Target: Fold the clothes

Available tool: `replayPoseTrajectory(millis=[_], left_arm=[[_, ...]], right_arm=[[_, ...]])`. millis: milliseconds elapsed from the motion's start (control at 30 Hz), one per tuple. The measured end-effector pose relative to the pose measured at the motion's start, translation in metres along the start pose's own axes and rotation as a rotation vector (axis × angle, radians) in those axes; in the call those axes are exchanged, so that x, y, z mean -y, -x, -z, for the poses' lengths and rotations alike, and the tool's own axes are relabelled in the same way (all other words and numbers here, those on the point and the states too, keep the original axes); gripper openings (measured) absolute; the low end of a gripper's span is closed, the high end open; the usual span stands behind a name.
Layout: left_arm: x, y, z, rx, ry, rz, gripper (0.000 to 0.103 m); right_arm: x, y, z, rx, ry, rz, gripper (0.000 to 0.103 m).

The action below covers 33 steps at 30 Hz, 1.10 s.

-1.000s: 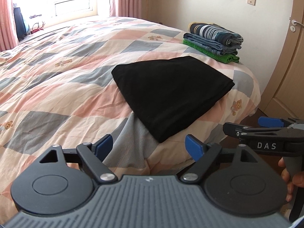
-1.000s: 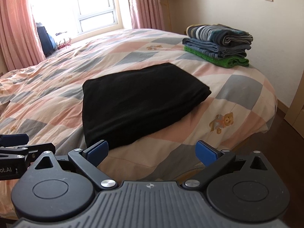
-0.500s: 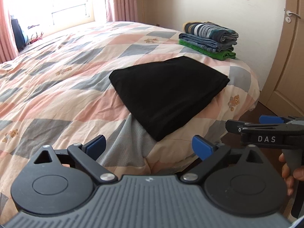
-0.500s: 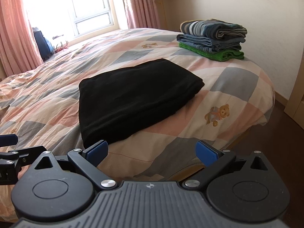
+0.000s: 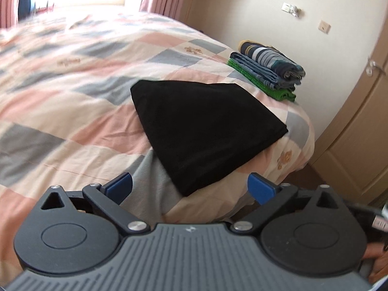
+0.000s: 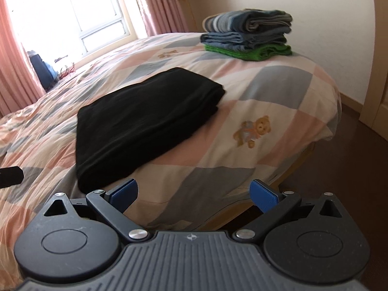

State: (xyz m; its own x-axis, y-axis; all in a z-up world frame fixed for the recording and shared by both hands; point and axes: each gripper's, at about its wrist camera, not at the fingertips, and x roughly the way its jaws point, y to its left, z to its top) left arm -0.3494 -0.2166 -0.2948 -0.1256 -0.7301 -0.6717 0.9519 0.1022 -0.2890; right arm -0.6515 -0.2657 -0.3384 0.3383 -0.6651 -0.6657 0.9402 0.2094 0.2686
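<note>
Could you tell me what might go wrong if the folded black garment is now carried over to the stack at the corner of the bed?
The black garment is folded in loose layers; gripping only its top layer could let it unfold. The stack of folded clothes sits by the bed's corner, where the quilt slopes away, so a nudge might topple it. Both the left gripper and the right gripper have open jaws, off the cloth.

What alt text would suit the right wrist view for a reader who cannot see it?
A folded black garment lies flat on a pink-and-grey patchwork quilt, just ahead of the open, empty right gripper. Farther back on the bed sits a stack of folded clothes: striped on top, blue in the middle, green at the bottom.
</note>
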Motion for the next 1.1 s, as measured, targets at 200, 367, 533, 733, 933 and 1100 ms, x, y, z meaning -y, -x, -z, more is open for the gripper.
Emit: replayPoseTrajectory(millis=[200, 367, 533, 733, 933, 1100], left_arm=[[-0.028, -0.053, -0.025, -0.055, 0.174, 0.056, 0.099], [-0.048, -0.088, -0.046, -0.069, 0.251, 0.076, 0.099], [-0.071, -0.121, -0.059, -0.092, 0.359, 0.129, 0.099], [-0.099, -0.143, -0.060, -0.117, 0.444, 0.154, 0.098], [-0.115, -0.148, -0.054, -0.129, 0.487, 0.235, 0.094], [-0.113, -0.157, -0.056, -0.134, 0.487, 0.312, 0.089]], right_arm=[[0.048, -0.027, -0.009, -0.039, -0.124, -0.058, 0.101], [0.093, -0.051, -0.033, -0.056, -0.271, -0.216, 0.101], [0.124, -0.072, -0.078, -0.019, -0.350, -0.342, 0.101], [0.134, -0.095, -0.117, -0.012, -0.312, -0.369, 0.101], [0.134, -0.112, -0.128, -0.036, -0.290, -0.385, 0.101], [0.131, -0.126, -0.142, -0.040, -0.263, -0.429, 0.100]])
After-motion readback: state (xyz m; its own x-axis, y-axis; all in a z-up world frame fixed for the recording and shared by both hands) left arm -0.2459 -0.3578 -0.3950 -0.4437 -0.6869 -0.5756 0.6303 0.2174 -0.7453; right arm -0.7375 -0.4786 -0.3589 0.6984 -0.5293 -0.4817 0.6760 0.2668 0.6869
